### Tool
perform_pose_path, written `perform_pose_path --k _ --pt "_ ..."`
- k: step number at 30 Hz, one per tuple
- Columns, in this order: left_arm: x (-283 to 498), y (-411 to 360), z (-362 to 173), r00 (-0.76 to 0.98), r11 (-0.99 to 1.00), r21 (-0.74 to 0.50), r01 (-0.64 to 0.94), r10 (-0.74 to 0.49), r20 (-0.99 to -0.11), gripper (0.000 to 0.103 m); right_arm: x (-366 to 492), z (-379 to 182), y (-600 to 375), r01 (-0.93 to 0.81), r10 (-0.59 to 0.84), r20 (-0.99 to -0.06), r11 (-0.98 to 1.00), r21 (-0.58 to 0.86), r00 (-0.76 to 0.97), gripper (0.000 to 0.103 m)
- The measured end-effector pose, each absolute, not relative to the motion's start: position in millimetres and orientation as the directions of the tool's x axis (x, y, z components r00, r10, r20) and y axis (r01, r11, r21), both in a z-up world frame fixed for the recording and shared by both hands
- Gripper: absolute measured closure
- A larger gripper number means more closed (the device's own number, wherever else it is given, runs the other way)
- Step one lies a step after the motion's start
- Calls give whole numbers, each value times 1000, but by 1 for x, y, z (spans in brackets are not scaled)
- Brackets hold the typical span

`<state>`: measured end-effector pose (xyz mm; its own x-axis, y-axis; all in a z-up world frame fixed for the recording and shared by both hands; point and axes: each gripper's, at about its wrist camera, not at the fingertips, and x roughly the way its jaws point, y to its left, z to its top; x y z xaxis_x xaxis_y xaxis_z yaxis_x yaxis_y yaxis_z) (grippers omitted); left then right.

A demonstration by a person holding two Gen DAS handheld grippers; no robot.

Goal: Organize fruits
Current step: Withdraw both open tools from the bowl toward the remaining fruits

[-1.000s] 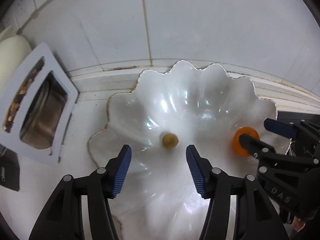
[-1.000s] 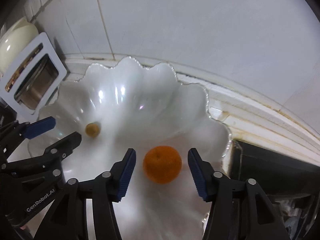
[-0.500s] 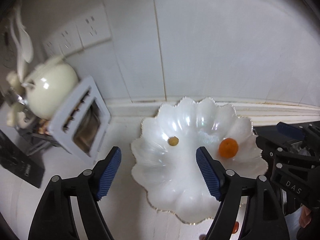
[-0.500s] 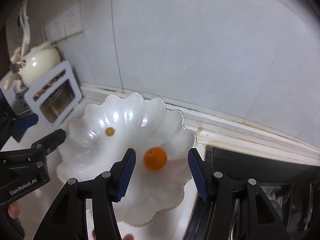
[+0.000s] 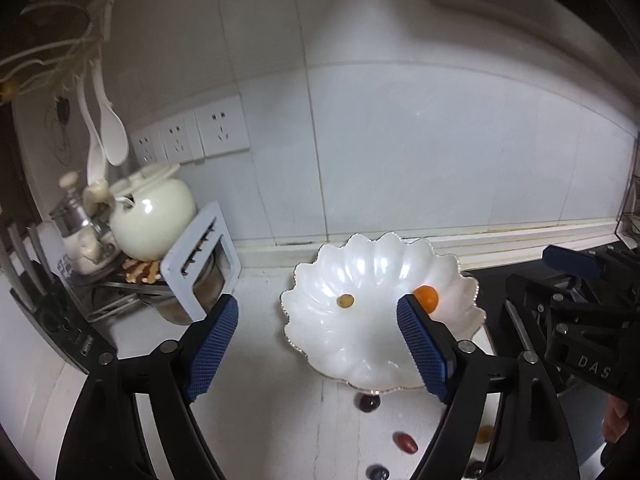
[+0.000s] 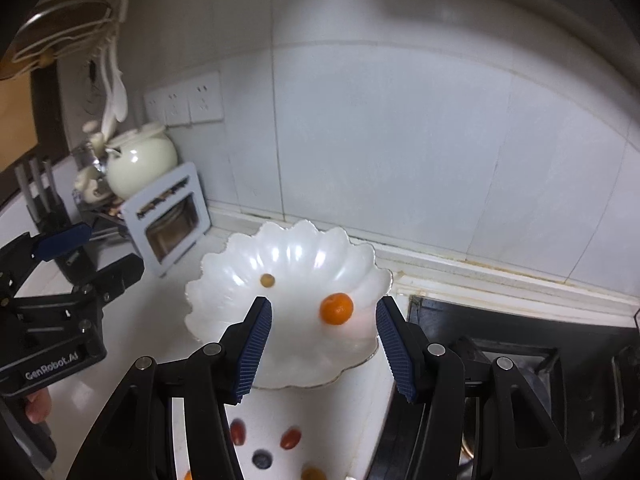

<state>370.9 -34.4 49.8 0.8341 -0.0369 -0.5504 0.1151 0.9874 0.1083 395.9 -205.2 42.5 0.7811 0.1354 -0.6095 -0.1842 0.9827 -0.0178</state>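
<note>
A white scalloped dish (image 5: 372, 344) (image 6: 296, 344) sits on the counter by the wall. In it lie a small orange (image 5: 426, 298) (image 6: 336, 309) at the right and a little yellow-brown fruit (image 5: 345, 300) (image 6: 267, 280) near the middle. My left gripper (image 5: 318, 348) hovers above and in front of the dish, its jaws opening, nothing between them. Held back over the dish's near side, my right gripper (image 6: 324, 350) is open and empty. Several small red, dark and yellow fruits (image 5: 405, 442) (image 6: 290, 439) lie on the counter in front of the dish.
A white toaster-like frame (image 5: 200, 260) (image 6: 166, 220), a cream pot (image 5: 150, 216) (image 6: 140, 160) and utensils crowd the left. A black stove (image 6: 520, 344) (image 5: 496, 284) lies right of the dish. Wall sockets (image 5: 192, 136) sit above.
Both grippers pulled up and back from the dish, so it looks smaller and loose fruits on the counter came into view. The left jaws widened; the orange and small fruit stayed in the dish.
</note>
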Motion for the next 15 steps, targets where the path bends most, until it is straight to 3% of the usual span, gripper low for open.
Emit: perform_pose_path --k 5,15 --pt "343 -26 53 844 988 93 120 -52 -534 20 366 50 -197 -186 128 -562 981 -46 817 40" --pt "294 -21 47 847 989 73 129 -72 -527 19 311 48 -184 -212 152 -514 976 -60 844 40"
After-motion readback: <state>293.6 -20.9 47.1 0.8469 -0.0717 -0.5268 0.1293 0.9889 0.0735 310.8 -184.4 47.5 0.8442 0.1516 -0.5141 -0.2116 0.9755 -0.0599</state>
